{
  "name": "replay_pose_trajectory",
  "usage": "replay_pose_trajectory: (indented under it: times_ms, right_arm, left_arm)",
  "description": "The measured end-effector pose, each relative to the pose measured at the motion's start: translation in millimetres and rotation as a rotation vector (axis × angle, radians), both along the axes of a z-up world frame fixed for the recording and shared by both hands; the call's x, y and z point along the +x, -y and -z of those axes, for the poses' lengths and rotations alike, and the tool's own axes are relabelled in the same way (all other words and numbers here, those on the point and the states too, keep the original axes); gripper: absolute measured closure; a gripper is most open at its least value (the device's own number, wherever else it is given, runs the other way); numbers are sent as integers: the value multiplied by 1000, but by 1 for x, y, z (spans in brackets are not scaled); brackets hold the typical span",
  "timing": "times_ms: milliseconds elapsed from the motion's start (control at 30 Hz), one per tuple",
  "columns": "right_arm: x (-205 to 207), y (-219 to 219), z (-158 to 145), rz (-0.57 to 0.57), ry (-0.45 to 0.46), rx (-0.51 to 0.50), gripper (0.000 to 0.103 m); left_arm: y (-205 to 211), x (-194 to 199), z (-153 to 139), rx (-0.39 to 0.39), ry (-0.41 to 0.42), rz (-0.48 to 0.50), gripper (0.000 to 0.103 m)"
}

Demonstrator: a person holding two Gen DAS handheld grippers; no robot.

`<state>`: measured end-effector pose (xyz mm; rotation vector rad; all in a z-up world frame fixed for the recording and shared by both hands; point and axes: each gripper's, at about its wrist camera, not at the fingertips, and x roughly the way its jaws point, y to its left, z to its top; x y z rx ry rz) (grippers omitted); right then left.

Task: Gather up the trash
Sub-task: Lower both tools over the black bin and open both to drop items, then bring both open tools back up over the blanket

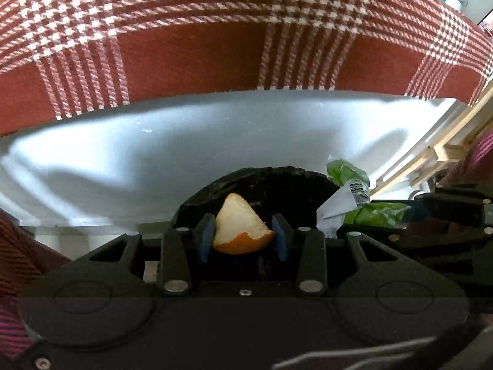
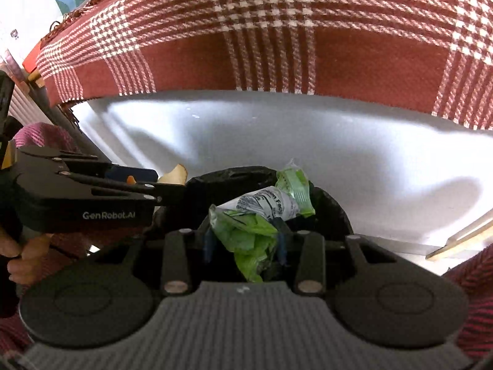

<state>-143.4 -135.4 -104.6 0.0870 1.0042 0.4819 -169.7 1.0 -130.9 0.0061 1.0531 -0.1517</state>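
**Meanwhile, Both Grippers Hang Over the Trash Bag**

Left gripper (image 1: 244, 236) stands partly open with a piece of orange peel (image 1: 238, 226) between its blue pads; the left pad touches it, the right shows a gap. Just right of it, the right gripper (image 2: 246, 245), partly open, has a crumpled green wrapper (image 2: 258, 225) between its fingers. Directly beyond both tips lies a black trash bag (image 1: 262, 182), on a white surface (image 1: 154, 154).

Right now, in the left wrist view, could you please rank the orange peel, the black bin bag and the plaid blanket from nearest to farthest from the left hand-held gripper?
1. Orange peel: between its pads.
2. Black bin bag: just beyond.
3. Plaid blanket: farthest, across the top.
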Motion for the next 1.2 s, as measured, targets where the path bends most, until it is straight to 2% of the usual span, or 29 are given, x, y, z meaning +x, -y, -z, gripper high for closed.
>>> replay_pose_trajectory:
  times_ms: [67, 100, 133, 233, 300, 500, 600, 733, 933, 1100, 1200]
  right_arm:
    - [2, -1, 0, -1, -4, 1, 49]
    - [2, -1, 0, 1, -4, 4, 42]
    - [2, -1, 0, 1, -4, 7, 40]
    - [2, 1, 0, 8, -2, 4, 35]
    - [3, 2, -1, 15, -2, 5, 33]
    - [5, 4, -11, 20, 46, -13, 30]
    - [8, 8, -26, 27, 105, -7, 27]
    - [16, 20, -55, 62, 199, 19, 25]
    - [30, 39, -102, 124, 376, 40, 20]
    - [45, 48, -124, 163, 476, -1, 18]
    - [59, 50, -127, 198, 507, -30, 13]
  left_arm:
    - [4, 2, 0, 9, -2, 4, 57]
    - [6, 3, 1, 15, 2, 1, 46]
    - [7, 4, 0, 27, 9, -6, 38]
    - [9, 7, -1, 65, 27, -13, 26]
    - [7, 8, -4, 52, 30, -22, 23]
    - [-4, 13, -26, 4, 59, -47, 20]
    - [-6, 16, -49, -11, 126, -36, 19]
    - [-3, 23, -87, -32, 256, -13, 15]
    - [1, 44, -135, -56, 417, 19, 12]
    - [8, 66, -154, -80, 479, 40, 12]
    - [11, 84, -161, -89, 499, 23, 12]
